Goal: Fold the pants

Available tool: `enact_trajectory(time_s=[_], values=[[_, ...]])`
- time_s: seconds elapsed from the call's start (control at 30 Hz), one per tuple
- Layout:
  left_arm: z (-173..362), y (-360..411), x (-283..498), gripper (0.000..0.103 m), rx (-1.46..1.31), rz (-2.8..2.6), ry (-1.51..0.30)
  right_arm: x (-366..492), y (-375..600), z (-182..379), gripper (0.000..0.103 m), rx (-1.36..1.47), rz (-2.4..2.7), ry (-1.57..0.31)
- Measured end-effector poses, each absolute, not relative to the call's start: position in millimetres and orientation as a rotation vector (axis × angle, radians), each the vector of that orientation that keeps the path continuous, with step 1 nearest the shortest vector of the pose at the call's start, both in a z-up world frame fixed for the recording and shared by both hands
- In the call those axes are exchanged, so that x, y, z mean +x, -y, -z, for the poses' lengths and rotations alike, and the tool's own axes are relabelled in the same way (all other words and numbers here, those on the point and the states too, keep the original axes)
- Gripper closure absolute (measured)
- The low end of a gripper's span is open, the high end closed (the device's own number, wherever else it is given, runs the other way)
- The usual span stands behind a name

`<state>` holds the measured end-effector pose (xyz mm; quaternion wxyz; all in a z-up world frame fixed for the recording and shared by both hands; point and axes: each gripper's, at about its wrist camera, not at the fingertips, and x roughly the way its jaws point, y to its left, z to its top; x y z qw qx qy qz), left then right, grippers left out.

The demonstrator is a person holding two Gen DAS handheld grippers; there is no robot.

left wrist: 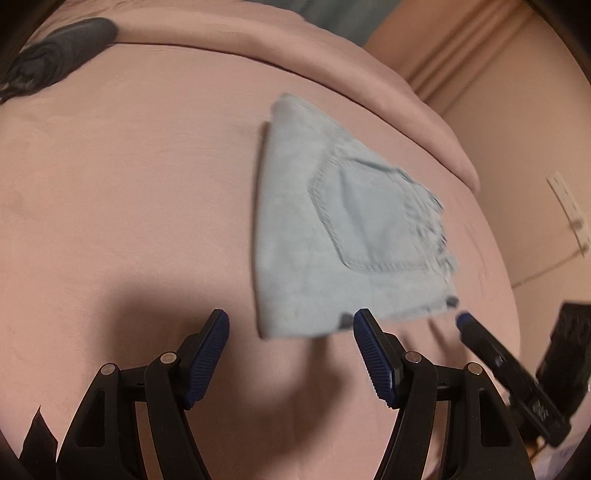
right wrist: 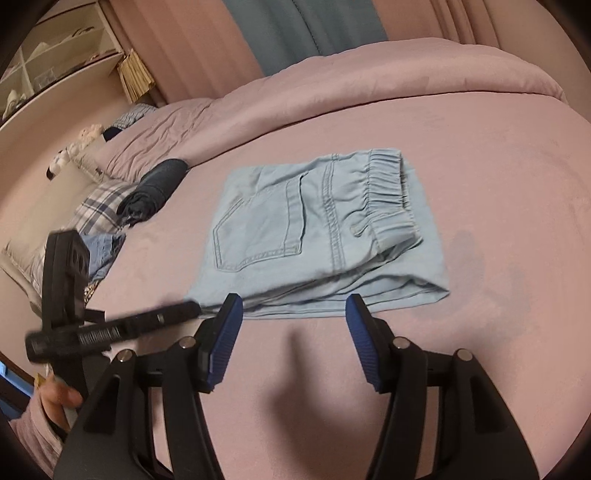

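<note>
Light blue pants [left wrist: 332, 236] lie folded into a compact stack on the pink bed [left wrist: 129, 203], back pocket up. In the right wrist view the pants [right wrist: 314, 229] show their elastic waistband on the far right side. My left gripper [left wrist: 290, 321] stands open just off the stack's near edge, with nothing between its pads. My right gripper [right wrist: 293, 301] is open too, at the near edge of the stack and gripping nothing. The right gripper's fingers [left wrist: 465, 325] come in from the right, near the stack's corner. The left gripper's fingers [right wrist: 184, 309] reach in from the left.
A rolled dark garment [right wrist: 155, 192] lies at the far left of the bed [right wrist: 498, 184], beside a plaid pillow [right wrist: 99, 206] and another blue cloth [right wrist: 103, 251]. Behind stand a shelf [right wrist: 55, 55] and a blue curtain [right wrist: 303, 29]. A person's hand [right wrist: 55, 398] holds the left gripper.
</note>
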<state>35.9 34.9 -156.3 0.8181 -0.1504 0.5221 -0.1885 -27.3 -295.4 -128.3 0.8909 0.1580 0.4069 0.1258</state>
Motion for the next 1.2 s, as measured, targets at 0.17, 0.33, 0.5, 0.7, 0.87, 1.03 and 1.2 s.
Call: enact_trajectory(time_s=[0.17, 0.33, 0.5, 0.7, 0.87, 1.03, 1.2], values=[[154.7, -30.9, 49.6, 0.034, -0.320, 0.421, -1.112, -25.9, 296.4, 127.1, 0.044, 0.345, -0.268, -0.833], [171.3, -29.1, 69.9, 0.034, -0.451, 0.474, -1.187, -25.0, 298.7, 126.5, 0.044, 0.368, -0.264, -0.827], [170.5, -31.5, 69.9, 0.038, -0.467, 0.510, -1.181, -22.1, 294.5, 128.0, 0.044, 0.347, -0.263, -0.834], [172.9, -45.2, 67.6, 0.059, -0.540, 0.519, -1.195, -18.5, 290.7, 129.7, 0.044, 0.352, -0.279, -0.835], [169.8, -35.2, 67.3, 0.071, -0.525, 0.500, -1.173, -17.0, 289.7, 127.0, 0.044, 0.359, -0.284, -0.822], [159.9, -34.0, 66.8, 0.087, -0.519, 0.506, -1.138, -17.9, 290.7, 123.3, 0.044, 0.359, -0.278, -0.817], [151.7, -29.2, 65.5, 0.087, -0.469, 0.510, -1.117, -17.6, 291.6, 122.2, 0.044, 0.374, -0.277, -0.807]])
